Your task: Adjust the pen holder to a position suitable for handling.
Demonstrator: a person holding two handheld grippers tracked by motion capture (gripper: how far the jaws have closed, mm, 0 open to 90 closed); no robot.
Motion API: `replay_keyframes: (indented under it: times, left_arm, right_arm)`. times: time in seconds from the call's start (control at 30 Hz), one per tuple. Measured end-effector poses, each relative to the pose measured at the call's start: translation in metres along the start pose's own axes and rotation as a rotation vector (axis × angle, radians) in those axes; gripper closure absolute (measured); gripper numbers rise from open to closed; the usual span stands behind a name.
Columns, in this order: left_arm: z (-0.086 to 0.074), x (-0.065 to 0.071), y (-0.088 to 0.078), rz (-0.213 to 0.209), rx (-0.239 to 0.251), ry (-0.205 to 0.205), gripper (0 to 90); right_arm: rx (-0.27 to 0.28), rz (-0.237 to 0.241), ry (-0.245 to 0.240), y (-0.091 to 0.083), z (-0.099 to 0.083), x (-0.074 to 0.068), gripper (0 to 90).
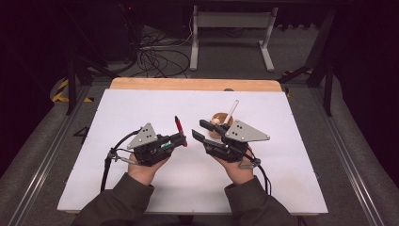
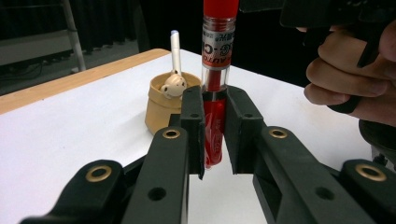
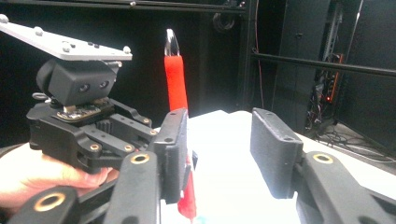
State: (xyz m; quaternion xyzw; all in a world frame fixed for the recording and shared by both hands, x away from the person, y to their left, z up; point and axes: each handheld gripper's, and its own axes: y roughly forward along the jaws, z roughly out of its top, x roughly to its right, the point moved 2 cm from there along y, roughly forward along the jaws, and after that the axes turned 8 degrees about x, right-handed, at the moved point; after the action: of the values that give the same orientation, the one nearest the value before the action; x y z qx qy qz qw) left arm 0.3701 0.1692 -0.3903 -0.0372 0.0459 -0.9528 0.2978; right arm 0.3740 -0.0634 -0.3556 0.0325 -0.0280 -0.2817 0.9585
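A red marker pen (image 1: pixel 180 128) stands upright in my left gripper (image 1: pixel 181 139), whose jaws are shut on its lower barrel. In the left gripper view the pen (image 2: pixel 217 42) rises between the two pads, with a clear labelled section above my left gripper (image 2: pixel 215 100). My right gripper (image 1: pixel 198 130) is open just to the right of the pen, with nothing between its jaws. In the right gripper view the red pen (image 3: pixel 175 84) stands beyond the left jaw of my right gripper (image 3: pixel 219 133) and is partly hidden by it.
A tan cup (image 1: pixel 219 116) holding a small bear figure and a white stick (image 1: pixel 232 109) stands just behind my right gripper. The cup (image 2: pixel 159 109) is also in the left gripper view. The white board (image 1: pixel 141 183) lies on a wooden table. Cables and a desk frame are on the floor beyond.
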Motion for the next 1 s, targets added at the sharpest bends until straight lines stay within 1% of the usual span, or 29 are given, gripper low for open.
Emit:
replay_keyframes:
  times: [0.2,0.33,0.5,0.7,0.8,1.0]
  left_arm:
    - [0.006,0.001,0.004,0.001,0.006,0.008,79.3]
    - [0.012,0.002,0.008,-0.002,0.006,0.025,79.3]
    - [0.019,0.003,0.013,-0.006,0.008,0.044,79.3]
    - [0.023,0.004,0.018,-0.007,0.005,0.055,79.3]
    - [0.025,0.004,0.021,-0.009,0.005,0.052,79.3]
    - [0.032,0.004,0.028,-0.010,0.007,0.064,79.3]
  right_arm:
    - [-0.014,-0.006,0.011,-0.006,-0.001,0.006,48.0]
    - [-0.016,-0.005,0.012,-0.009,-0.003,0.009,43.5]
    - [-0.021,-0.008,0.013,-0.014,-0.002,0.013,40.4]
    - [-0.029,-0.019,0.026,-0.021,-0.002,0.019,37.0]
    - [-0.035,-0.022,0.036,-0.024,-0.002,0.022,35.1]
    - [-0.042,-0.037,0.046,-0.032,-0.001,0.030,32.1]
